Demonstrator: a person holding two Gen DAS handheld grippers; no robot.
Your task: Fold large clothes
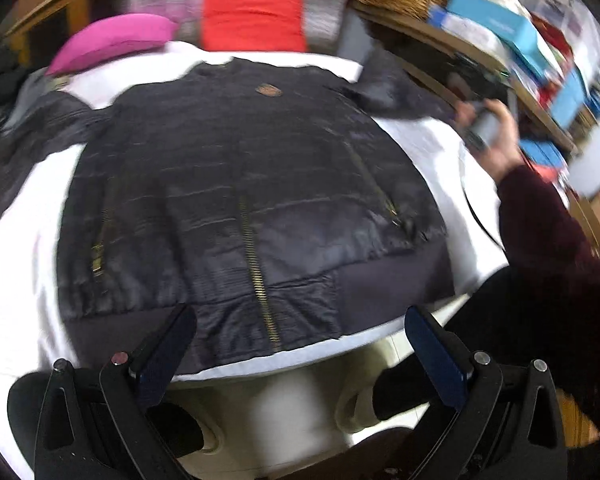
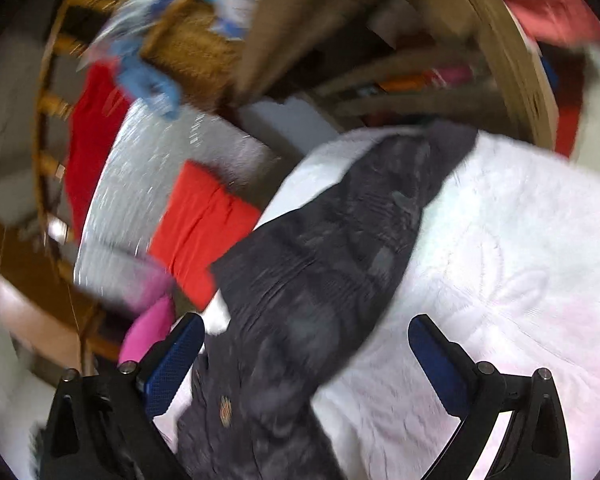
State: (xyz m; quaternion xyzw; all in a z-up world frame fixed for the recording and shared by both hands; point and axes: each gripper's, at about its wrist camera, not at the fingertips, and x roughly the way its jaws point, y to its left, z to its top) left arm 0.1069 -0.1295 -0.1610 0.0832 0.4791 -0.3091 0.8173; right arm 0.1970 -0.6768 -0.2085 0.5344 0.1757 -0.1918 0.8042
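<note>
- Currently, dark jacket (image 1: 240,168): spread flat, front up, on the white bed cover (image 1: 16,248); hem at the near edge, collar at the far side, central zip closed.
- Left sleeve (image 1: 32,136): lies out to the left, unfolded.
- Right sleeve (image 2: 340,220): stretches out over the cover toward the far right, also unfolded.
- Left tongs (image 1: 300,332): jaws apart, empty, just above the near hem.
- Right tongs (image 2: 306,340): jaws apart, straddling the right sleeve, nothing clamped; the person's hand (image 1: 496,136) carries them.
- Progress, as judged: laying out appears complete; no fold made yet. Both sleeves and the body remain.
</note>
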